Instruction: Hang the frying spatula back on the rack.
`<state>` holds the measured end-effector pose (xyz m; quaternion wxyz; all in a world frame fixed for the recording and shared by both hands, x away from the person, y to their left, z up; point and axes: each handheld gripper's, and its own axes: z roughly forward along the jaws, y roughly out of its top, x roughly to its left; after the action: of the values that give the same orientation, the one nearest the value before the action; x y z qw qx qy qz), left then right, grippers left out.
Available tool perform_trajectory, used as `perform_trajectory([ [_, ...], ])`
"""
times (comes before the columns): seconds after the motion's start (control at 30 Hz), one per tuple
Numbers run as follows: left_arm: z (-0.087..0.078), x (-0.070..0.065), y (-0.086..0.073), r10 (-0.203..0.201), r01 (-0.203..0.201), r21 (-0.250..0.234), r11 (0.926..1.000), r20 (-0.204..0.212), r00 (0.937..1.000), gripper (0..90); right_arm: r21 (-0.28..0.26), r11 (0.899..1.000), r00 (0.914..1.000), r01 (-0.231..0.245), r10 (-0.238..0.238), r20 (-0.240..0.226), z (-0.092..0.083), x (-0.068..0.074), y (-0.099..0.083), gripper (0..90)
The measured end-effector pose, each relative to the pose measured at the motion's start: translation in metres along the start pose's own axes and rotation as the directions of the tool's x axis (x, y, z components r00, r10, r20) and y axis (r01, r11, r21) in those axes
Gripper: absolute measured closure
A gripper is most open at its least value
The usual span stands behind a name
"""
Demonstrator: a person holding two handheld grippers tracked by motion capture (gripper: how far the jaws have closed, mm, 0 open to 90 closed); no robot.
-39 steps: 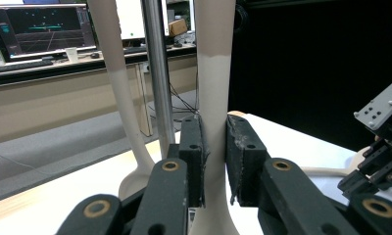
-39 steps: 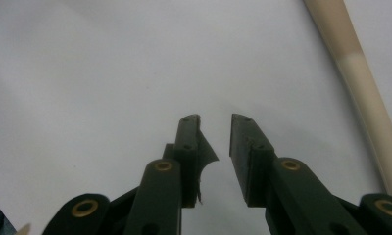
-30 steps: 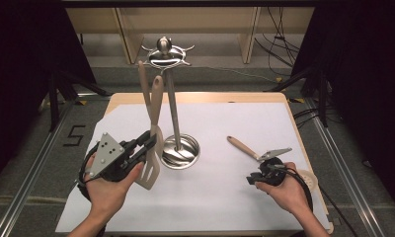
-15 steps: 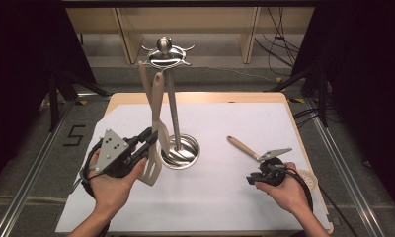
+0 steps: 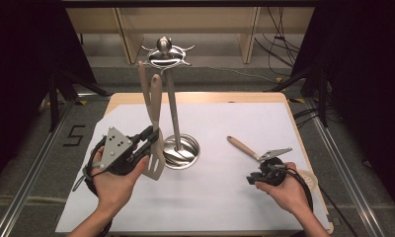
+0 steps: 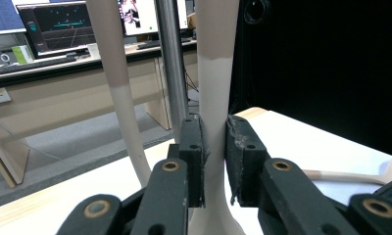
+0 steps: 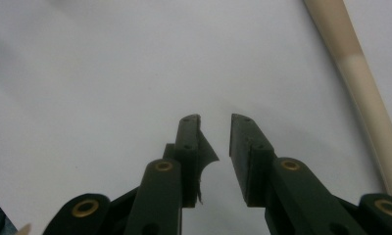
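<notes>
Little has shifted since earlier: left hand-held gripper (image 5: 148,140) grips an upright spatula (image 5: 155,148) lower left, beside the stand (image 5: 172,106). White-covered worktop (image 5: 245,118), dark room. Right hand-held gripper (image 5: 252,178) stands open, empty, near tongs (image 5: 257,153).
</notes>
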<state>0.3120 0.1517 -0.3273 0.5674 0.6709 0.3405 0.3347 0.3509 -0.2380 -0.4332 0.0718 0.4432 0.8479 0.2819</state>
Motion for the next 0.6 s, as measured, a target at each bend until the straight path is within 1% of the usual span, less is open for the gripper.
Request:
perform_trajectory([
  [0.13, 0.0017, -0.0015, 0.0019, 0.000, 0.000, 0.009, 1.0000, -0.002, 1.0000, 77.9, 0.000, 1.000, 1.0000, 0.000, 0.000, 0.000, -0.0002, 0.0001, 0.0000, 74.4],
  [0.17, 0.0026, -0.0011, 0.0031, 0.009, -0.009, 0.010, 0.9999, -0.001, 1.0000, 77.9, 0.000, 1.000, 1.0000, 0.000, 0.000, 0.000, 0.0000, 0.0001, 0.0000, 74.4],
  [0.2, 0.0018, -0.0038, 0.0033, -0.025, 0.026, 0.027, 0.9993, -0.013, 0.9996, 77.9, -0.003, 1.000, 0.9999, 0.012, -0.012, 0.005, 0.0006, -0.0005, -0.0003, 74.4],
  [0.23, 0.0040, -0.0024, 0.0050, 0.001, -0.001, 0.013, 0.9999, -0.001, 1.0000, 77.9, -0.001, 1.000, 1.0000, -0.001, 0.001, 0.000, 0.0003, 0.0004, 0.0000, 74.4],
  [0.27, 0.0035, -0.0044, 0.0055, -0.021, 0.021, 0.029, 0.9993, -0.012, 0.9997, 77.9, -0.001, 1.000, 1.0000, -0.002, 0.002, 0.000, 0.0003, 0.0006, 0.0000, 74.4],
  [0.3, 0.0051, -0.0033, 0.0072, 0.001, -0.001, 0.025, 0.9997, -0.005, 1.0000, 77.9, -0.001, 1.000, 1.0000, -0.002, 0.002, -0.001, 0.0002, 0.0009, 0.0001, 74.4],
  [0.33, 0.0050, -0.0053, 0.0077, -0.024, 0.025, 0.039, 0.9989, -0.016, 0.9996, 77.9, -0.004, 1.000, 1.0000, 0.008, -0.008, 0.002, 0.0005, 0.0004, -0.0002, 74.4],
  [0.37, 0.0057, -0.0047, 0.0087, -0.014, 0.015, 0.037, 0.9992, -0.024, 0.9996, 77.9, -0.002, 1.000, 1.0000, -0.002, 0.002, -0.002, -0.0001, 0.0009, 0.0001, 74.4],
  [0.43, 0.0065, -0.0050, 0.0096, -0.014, 0.016, 0.043, 0.9989, -0.029, 0.9995, 77.9, -0.001, 1.000, 1.0000, 0.000, 0.000, -0.001, -0.0006, 0.0006, 0.0001, 74.4],
  [0.47, 0.0068, -0.0061, 0.0093, -0.029, 0.030, 0.048, 0.9984, -0.023, 0.9993, 77.9, 0.001, 1.000, 1.0000, -0.004, 0.004, -0.003, -0.0008, 0.0007, 0.0000, 74.4],
  [0.6, 0.0067, -0.0072, 0.0095, -0.035, 0.036, 0.051, 0.9981, -0.024, 0.9991, 77.9, -0.001, 1.000, 1.0000, -0.002, 0.002, -0.002, -0.0007, 0.0001, -0.0001, 74.4],
])
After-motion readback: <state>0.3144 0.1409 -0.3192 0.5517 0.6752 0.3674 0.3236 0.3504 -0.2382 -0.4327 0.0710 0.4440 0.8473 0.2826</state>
